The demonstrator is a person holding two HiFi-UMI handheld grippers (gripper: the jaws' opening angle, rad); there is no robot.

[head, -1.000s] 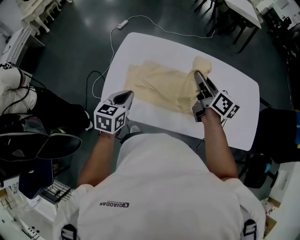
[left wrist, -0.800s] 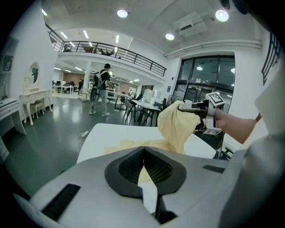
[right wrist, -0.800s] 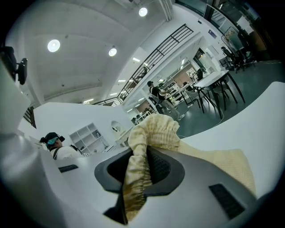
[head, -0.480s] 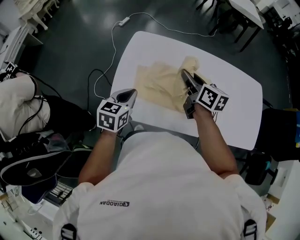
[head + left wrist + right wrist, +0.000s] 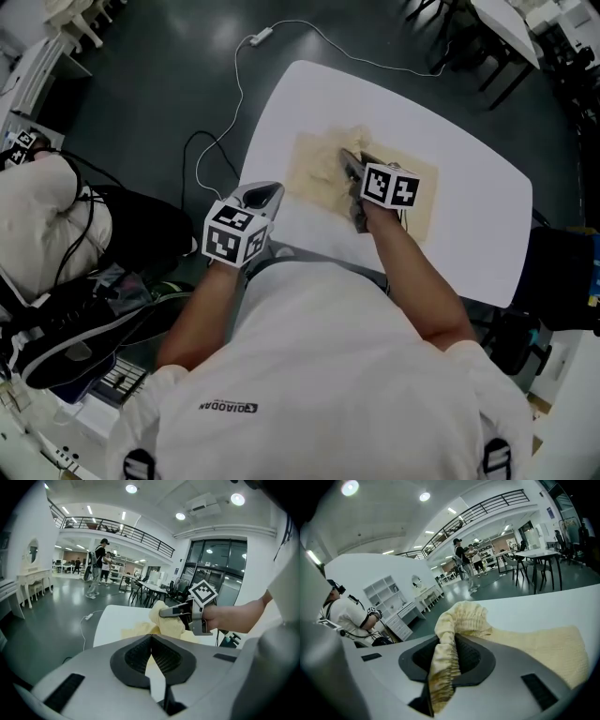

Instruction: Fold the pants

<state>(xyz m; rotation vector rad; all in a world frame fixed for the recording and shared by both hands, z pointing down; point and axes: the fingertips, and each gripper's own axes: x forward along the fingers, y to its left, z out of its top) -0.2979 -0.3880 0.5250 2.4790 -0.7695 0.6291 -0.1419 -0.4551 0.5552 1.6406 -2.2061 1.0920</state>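
The right tool (image 5: 351,167), jaws just eased slightly open yet pinching the waistband (image 5: 461,616), holds the cream pants (image 5: 319,169) doubled over on the bench (image 5: 469,187) to stack the halves, while the left tool (image 5: 265,194), jaws together and empty, hovers at the near edge.

The right gripper (image 5: 449,644) has the bunched yellow top of the pants (image 5: 461,616) pinched between its two jaws, which have just been opening a little; the rest of the pants lies flat on the white table (image 5: 543,604) at the right. Far behind, people (image 5: 465,562) stand on a shiny floor (image 5: 487,587); white shelves (image 5: 386,595) stand at the left.
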